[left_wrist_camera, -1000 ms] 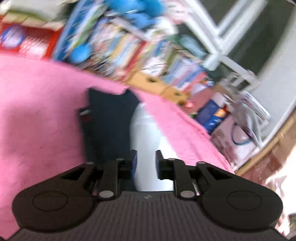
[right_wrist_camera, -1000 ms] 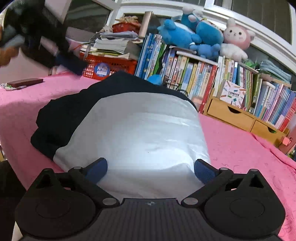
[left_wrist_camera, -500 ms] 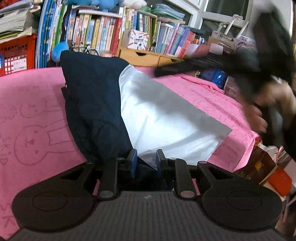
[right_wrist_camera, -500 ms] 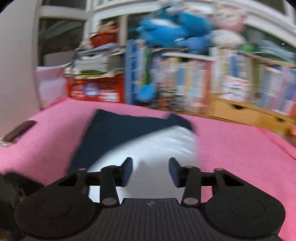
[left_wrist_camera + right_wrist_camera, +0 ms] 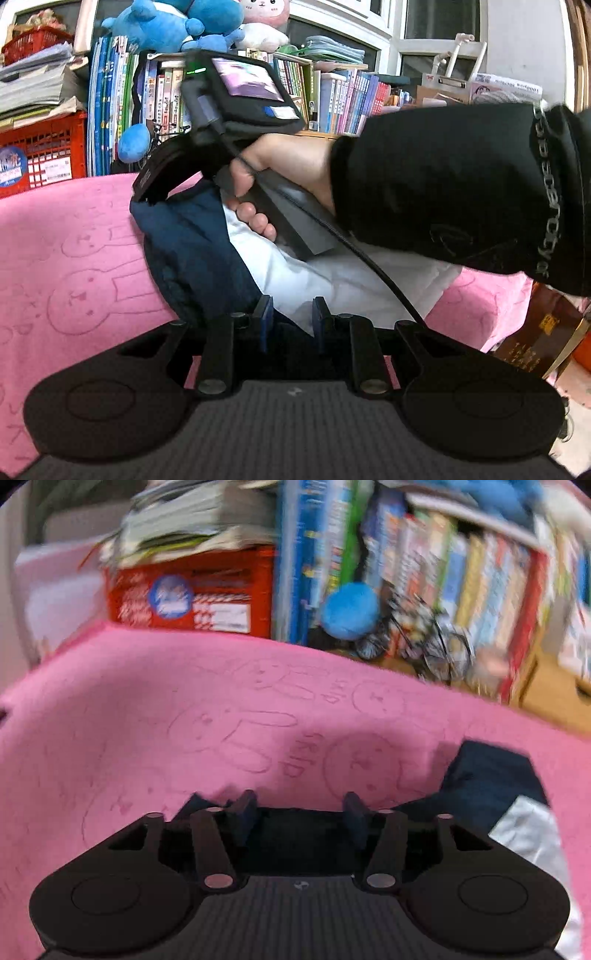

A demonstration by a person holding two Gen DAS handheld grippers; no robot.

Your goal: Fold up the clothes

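Jaws of our left gripper stood slightly parted over the hem of the navy-and-white garment at lower centre. Our right gripper held its jaws spread over the garment's dark edge, low in its blurred view. Around both lay the pink blanket.

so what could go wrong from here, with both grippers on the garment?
1. The right gripper's cable trails over the navy and white garment toward the left gripper; it could snag during a fold.
2. The right arm crosses above the left gripper, so a lift by either risks a collision.
3. The garment's near edge lies at the pink towel's drop-off; a pull may drag it off. The right wrist view is blurred, so the right gripper's hold is unclear.
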